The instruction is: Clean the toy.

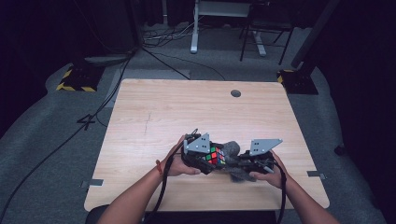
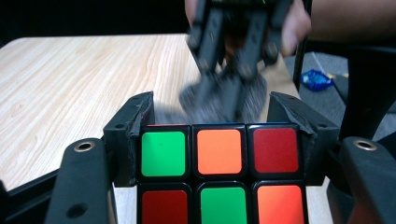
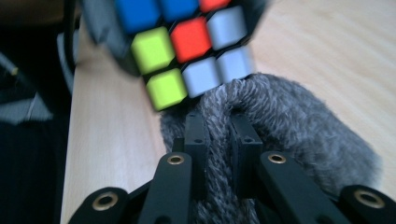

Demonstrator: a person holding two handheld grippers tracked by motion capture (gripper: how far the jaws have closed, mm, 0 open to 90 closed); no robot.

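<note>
You are wiping the Rubik's cube (image 2: 218,170) with the grey fuzzy cloth (image 3: 285,126), low over the near part of the table (image 1: 154,112). Your left gripper (image 2: 218,140) is clamping the cube between spread jaws, while your right gripper (image 3: 218,140) is pinching a cloth fold, jaws nearly together. Next, you likely need to be rubbing firmly without loosening either grip.

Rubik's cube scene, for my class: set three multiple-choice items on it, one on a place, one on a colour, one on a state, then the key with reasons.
1. Where is the Rubik's cube?
A. between the left gripper's jaws
B. lying at the table's far edge
C. on the floor

2. In the left gripper view, which colour is the middle square of the cube's upper row?
A. blue
B. orange
C. white

3. The right gripper is
A. wide open
B. shut on the grey woolly cloth
C. shut on a pen

Key: A, jaws flank the cube; B, orange between green and red; B, cloth pinched between jaws.
</note>
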